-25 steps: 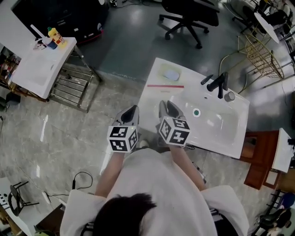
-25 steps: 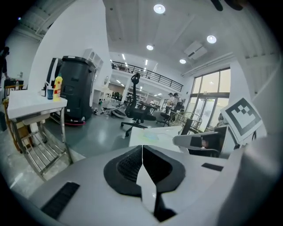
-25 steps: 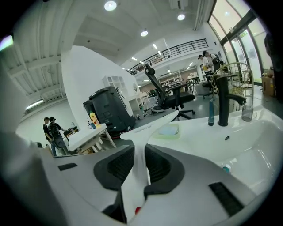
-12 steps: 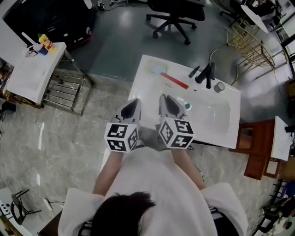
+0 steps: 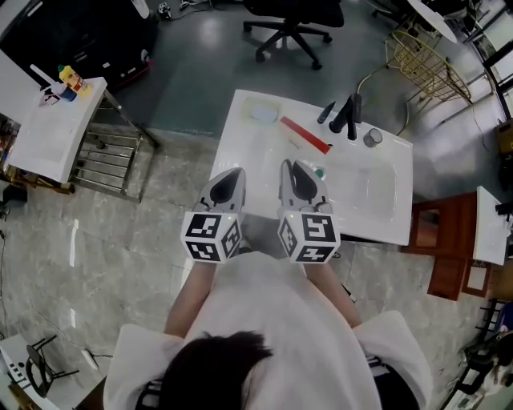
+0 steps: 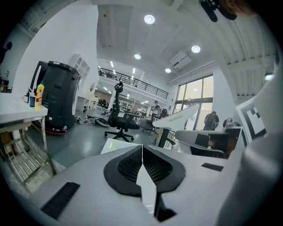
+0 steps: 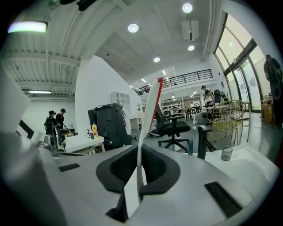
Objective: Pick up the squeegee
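Observation:
The squeegee has a red blade and a pale handle. It hangs over the white sink counter, its blade slanting toward the faucet. My right gripper is shut on its handle. In the right gripper view the squeegee rises as a thin white strip with a red edge from between the pads of the right gripper, whose jaws have just been closing on it. My left gripper hovers beside the right one at the counter's near edge. In the left gripper view the left gripper is shut on nothing.
A sink basin with a black faucet and a small cup fills the counter's right half. A pale pad lies at its far left. An office chair, a side table and a wire basket stand around.
The red blade lay level across the counter; now it slants toward the faucet, lifted with the right gripper. Both grippers have risen.

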The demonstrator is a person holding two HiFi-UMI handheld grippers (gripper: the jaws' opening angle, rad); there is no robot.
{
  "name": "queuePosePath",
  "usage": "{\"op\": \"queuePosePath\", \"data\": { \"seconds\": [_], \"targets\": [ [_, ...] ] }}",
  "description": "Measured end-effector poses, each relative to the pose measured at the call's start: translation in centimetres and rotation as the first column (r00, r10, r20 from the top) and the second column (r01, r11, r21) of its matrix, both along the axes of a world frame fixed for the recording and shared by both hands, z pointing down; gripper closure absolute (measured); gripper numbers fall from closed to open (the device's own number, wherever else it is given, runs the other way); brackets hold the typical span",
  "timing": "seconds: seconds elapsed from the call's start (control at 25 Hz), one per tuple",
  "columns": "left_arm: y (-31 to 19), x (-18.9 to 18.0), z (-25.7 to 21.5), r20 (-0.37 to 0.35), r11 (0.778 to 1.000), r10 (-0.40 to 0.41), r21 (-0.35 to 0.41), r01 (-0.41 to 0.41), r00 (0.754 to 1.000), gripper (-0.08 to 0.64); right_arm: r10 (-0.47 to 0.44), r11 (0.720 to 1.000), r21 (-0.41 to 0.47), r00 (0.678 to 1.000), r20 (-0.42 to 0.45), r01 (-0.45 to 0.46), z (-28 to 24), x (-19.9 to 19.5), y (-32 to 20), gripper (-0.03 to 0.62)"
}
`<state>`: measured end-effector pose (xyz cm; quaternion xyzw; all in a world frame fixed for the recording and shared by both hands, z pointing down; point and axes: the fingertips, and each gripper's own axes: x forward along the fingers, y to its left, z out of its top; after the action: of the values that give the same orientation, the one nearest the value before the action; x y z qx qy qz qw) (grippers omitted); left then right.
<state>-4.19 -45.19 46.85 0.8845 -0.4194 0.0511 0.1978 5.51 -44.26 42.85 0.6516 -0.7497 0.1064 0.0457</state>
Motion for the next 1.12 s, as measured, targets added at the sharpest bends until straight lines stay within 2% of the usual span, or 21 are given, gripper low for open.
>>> {"op": "queuePosePath", "data": {
  "seconds": [0.24,0.48,0.92,1.12],
  "targets": [
    [0.9,2.2,-2.3,-0.019,0.999,0.027,0.046,-0.026,0.999,0.534,0.036,0.998,0.051,0.998,-0.058,-0.033,-1.9,2.3,1.8,0.548],
    [2.2,4.3,-4.3,-0.035,0.994,0.061,0.091,-0.058,0.997,0.534,0.075,0.995,0.076,0.994,-0.073,-0.070,-2.9,4.2,3.5,0.548],
    [3.1,6.8,-6.6,-0.032,0.983,0.097,0.159,-0.091,0.995,0.534,0.065,0.988,0.147,0.988,-0.141,-0.044,-5.2,4.2,4.0,0.548],
    [2.7,6.5,-7.5,-0.033,0.980,0.081,0.186,-0.073,0.996,0.534,0.050,0.988,0.151,0.991,-0.126,-0.031,-5.4,3.8,3.7,0.548]
  ]
}}
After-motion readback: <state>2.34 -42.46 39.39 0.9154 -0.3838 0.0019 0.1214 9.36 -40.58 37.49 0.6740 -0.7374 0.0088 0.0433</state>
